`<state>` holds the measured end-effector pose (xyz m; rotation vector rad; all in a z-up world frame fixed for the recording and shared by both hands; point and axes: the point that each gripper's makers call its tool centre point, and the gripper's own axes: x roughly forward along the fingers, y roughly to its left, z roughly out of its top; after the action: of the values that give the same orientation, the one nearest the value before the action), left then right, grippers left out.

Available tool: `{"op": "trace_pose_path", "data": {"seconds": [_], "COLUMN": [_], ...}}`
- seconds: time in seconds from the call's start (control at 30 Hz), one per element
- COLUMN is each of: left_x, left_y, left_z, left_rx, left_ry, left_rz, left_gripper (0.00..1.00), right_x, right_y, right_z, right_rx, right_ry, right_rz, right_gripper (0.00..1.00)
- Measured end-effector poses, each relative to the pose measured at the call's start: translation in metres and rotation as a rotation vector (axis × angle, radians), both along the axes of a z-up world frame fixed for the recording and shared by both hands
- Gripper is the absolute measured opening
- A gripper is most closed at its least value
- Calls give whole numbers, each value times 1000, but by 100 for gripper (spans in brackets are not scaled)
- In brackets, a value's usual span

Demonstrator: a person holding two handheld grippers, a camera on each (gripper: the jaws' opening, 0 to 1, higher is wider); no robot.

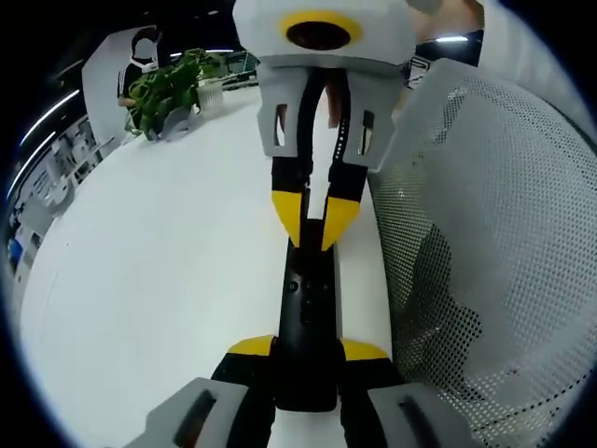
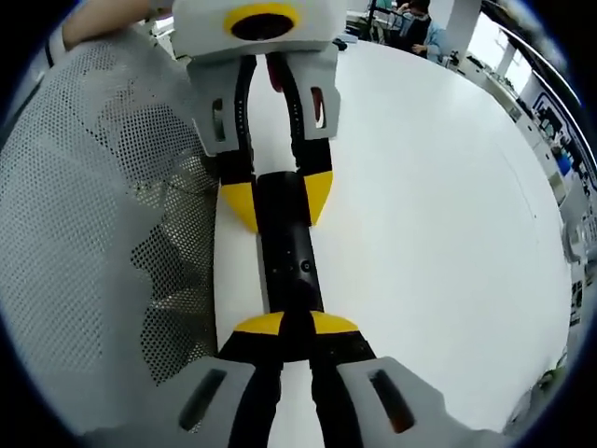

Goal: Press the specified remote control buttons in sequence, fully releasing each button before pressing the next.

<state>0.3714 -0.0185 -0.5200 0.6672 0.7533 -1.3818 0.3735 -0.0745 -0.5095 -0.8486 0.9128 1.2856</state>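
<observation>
**Inspector:** Your left gripper [image 1: 308, 350] has its jaws clamped on the near end of the black remote control [image 1: 307, 327], one yellow tip on each long side. The remote lies lengthwise just above the white desk [image 1: 159, 280].

**Operator:** And the right one?

**Inspector:** Your right gripper [image 2: 284, 324] faces the left one head-on. In its own view the yellow tips sit drawn together over the remote's [image 2: 291, 252] near end; in the left gripper view its tips [image 1: 315, 224] meet as a point at the far end. Whether they press a button, I cannot tell.

**Operator:** Room to move?

**Inspector:** On one flank a white mesh chair back [image 1: 485, 243] stands just beside the remote and both grippers (tight on that side). On the other flank you have broad bare desk, running out to its curved edge [image 1: 56, 233]. A potted plant [image 1: 168, 89] stands at the far rim, well apart from the remote.
</observation>
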Motion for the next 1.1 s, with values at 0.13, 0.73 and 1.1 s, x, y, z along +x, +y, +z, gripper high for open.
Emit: {"op": "trace_pose_path", "data": {"seconds": [0.13, 0.73, 1.1], "left_x": [0, 0, 0], "left_y": [0, 0, 0], "left_z": [0, 0, 0], "left_rx": [-2, -1, -4], "left_ry": [0, 0, 3], "left_rz": [2, 0, 4], "left_gripper": [24, 24, 24], "right_x": [-2, 2, 2], "right_y": [-1, 0, 2], "right_z": [1, 0, 0], "right_rx": [57, 24, 38], "right_ry": [-61, -77, -139], "right_rz": [-3, 61, 30], "right_gripper": [7, 0, 0]}}
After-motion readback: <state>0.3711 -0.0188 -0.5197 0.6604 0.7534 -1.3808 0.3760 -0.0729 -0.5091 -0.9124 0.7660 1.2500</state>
